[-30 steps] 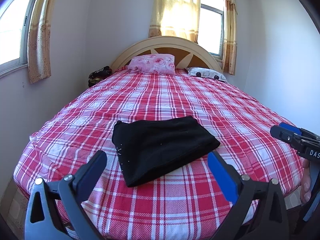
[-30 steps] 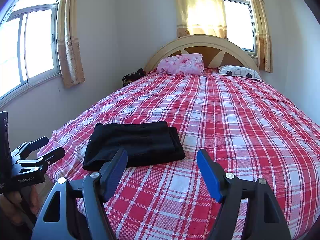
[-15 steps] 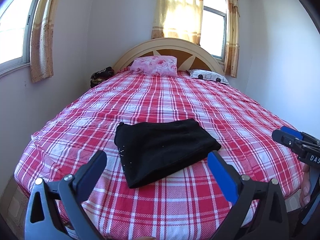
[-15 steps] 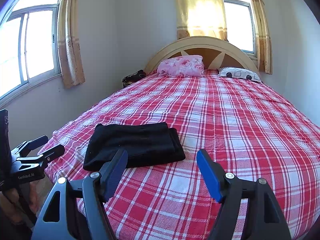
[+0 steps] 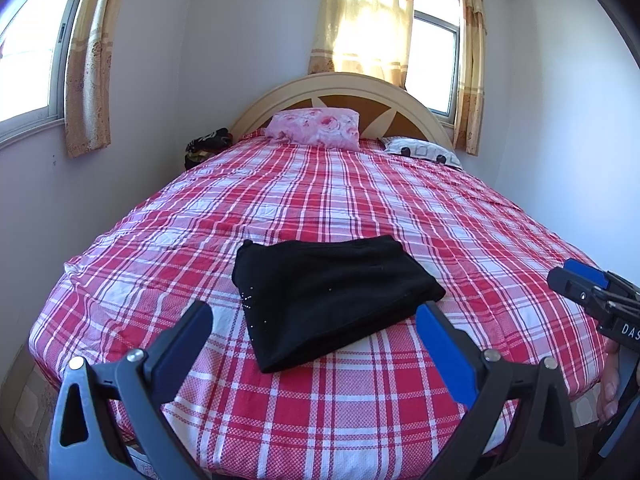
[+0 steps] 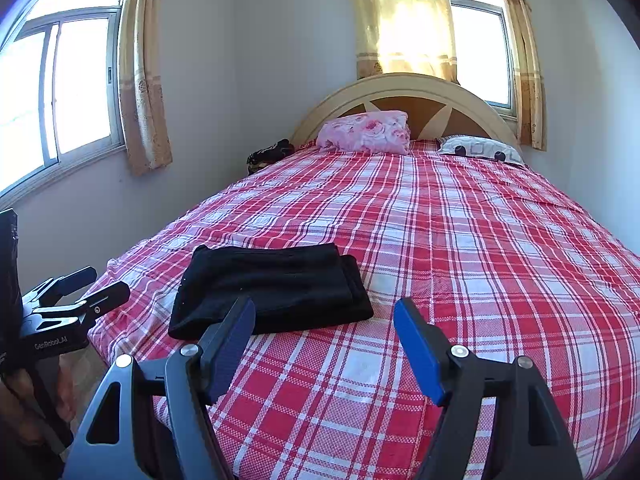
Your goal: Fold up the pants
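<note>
Folded black pants (image 5: 332, 296) lie flat near the foot of the bed (image 5: 360, 208), on its red plaid cover. The left tool (image 5: 314, 326) hovers before them, jaws spread wide, empty. The right tool (image 5: 588, 284) shows at the right edge, off the bed

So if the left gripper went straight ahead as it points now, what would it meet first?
Probably the folded black pants on the plaid bed: they lie directly ahead between the left gripper's open jaws. Depth is unclear, so it might pass just above them.
</note>
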A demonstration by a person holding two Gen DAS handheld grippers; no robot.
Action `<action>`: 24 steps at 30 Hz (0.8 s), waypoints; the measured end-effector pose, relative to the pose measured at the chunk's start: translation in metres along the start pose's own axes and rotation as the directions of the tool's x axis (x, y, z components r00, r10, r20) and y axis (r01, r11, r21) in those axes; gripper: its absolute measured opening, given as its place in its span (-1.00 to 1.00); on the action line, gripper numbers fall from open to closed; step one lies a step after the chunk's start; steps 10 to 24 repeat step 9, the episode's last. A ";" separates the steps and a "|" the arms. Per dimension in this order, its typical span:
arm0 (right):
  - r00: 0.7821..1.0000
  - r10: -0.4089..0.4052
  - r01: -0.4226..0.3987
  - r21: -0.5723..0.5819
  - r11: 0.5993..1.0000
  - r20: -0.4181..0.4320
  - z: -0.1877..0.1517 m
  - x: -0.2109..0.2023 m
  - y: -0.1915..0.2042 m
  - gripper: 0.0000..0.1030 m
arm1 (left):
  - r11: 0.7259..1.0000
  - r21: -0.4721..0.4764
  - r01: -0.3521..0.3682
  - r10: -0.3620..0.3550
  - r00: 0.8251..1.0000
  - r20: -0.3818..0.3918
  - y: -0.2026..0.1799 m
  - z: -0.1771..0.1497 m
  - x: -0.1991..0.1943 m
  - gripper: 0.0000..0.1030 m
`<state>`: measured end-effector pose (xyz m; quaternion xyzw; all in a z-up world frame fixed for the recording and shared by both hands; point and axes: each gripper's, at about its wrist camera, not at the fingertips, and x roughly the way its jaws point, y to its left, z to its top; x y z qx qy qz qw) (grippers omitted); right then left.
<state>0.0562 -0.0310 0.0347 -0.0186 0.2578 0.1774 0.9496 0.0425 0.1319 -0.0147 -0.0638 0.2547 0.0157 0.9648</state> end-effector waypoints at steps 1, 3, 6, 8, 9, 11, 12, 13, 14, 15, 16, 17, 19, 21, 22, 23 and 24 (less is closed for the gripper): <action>1.000 0.001 -0.001 -0.002 1.000 -0.001 -0.001 0.000 0.000 0.42 | 1.000 0.000 0.001 -0.001 1.000 -0.002 0.000 -0.001 0.001 1.00; 1.000 0.001 -0.001 -0.005 1.000 -0.005 -0.002 0.001 0.001 0.42 | 1.000 0.005 0.000 0.000 1.000 -0.003 0.000 -0.002 0.001 1.00; 1.000 0.003 -0.003 -0.008 1.000 -0.009 -0.003 0.002 0.003 0.42 | 1.000 0.015 -0.003 0.003 1.000 0.003 -0.002 -0.003 0.001 1.00; 1.000 0.003 -0.003 -0.008 1.000 -0.010 -0.004 0.002 0.003 0.42 | 1.000 0.018 -0.004 0.004 1.000 0.006 -0.002 -0.003 0.001 1.00; 1.000 0.003 -0.004 -0.007 1.000 -0.011 -0.005 0.002 0.003 0.42 | 1.000 0.018 0.000 0.000 1.000 0.004 -0.002 -0.003 0.002 1.00; 1.000 0.003 -0.004 -0.007 1.000 -0.011 -0.005 0.002 0.003 0.42 | 1.000 0.018 0.000 0.000 1.000 0.004 -0.002 -0.003 0.002 1.00; 1.000 0.003 -0.004 -0.007 1.000 -0.011 -0.005 0.002 0.003 0.42 | 1.000 0.018 0.000 0.000 1.000 0.004 -0.002 -0.003 0.002 1.00; 1.000 0.003 -0.004 -0.007 1.000 -0.011 -0.005 0.002 0.003 0.42 | 1.000 0.018 0.000 0.000 1.000 0.004 -0.002 -0.003 0.002 1.00; 1.000 0.003 -0.004 -0.007 1.000 -0.011 -0.005 0.002 0.003 0.42 | 1.000 0.018 0.000 0.000 1.000 0.004 -0.002 -0.003 0.002 1.00; 1.000 0.003 -0.004 -0.007 1.000 -0.011 -0.005 0.002 0.003 0.42 | 1.000 0.018 0.000 0.000 1.000 0.004 -0.002 -0.003 0.002 1.00; 1.000 0.003 -0.004 -0.007 1.000 -0.011 -0.005 0.002 0.003 0.42 | 1.000 0.018 0.000 0.000 1.000 0.004 -0.002 -0.003 0.002 1.00; 1.000 0.003 -0.004 -0.007 1.000 -0.011 -0.005 0.002 0.003 0.42 | 1.000 0.018 0.000 0.000 1.000 0.004 -0.002 -0.003 0.002 1.00; 1.000 0.003 -0.004 -0.007 1.000 -0.011 -0.005 0.002 0.003 0.42 | 1.000 0.018 0.000 0.000 1.000 0.004 -0.002 -0.003 0.002 1.00; 1.000 0.003 -0.004 -0.007 1.000 -0.011 -0.005 0.002 0.003 0.42 | 1.000 0.018 0.000 0.000 1.000 0.004 -0.002 -0.003 0.002 1.00; 1.000 0.003 -0.004 -0.007 1.000 -0.011 -0.005 0.002 0.003 0.42 | 1.000 0.018 0.000 0.000 1.000 0.004 -0.002 -0.003 0.002 1.00; 1.000 0.003 -0.004 -0.007 1.000 -0.011 -0.005 0.002 0.003 0.42 | 1.000 0.018 0.000 0.000 1.000 0.004 -0.002 -0.003 0.002 1.00; 1.000 0.003 -0.004 -0.007 1.000 -0.011 -0.005 0.002 0.003 0.42 | 1.000 0.018 0.000 0.000 1.000 0.004 -0.002 -0.003 0.002 1.00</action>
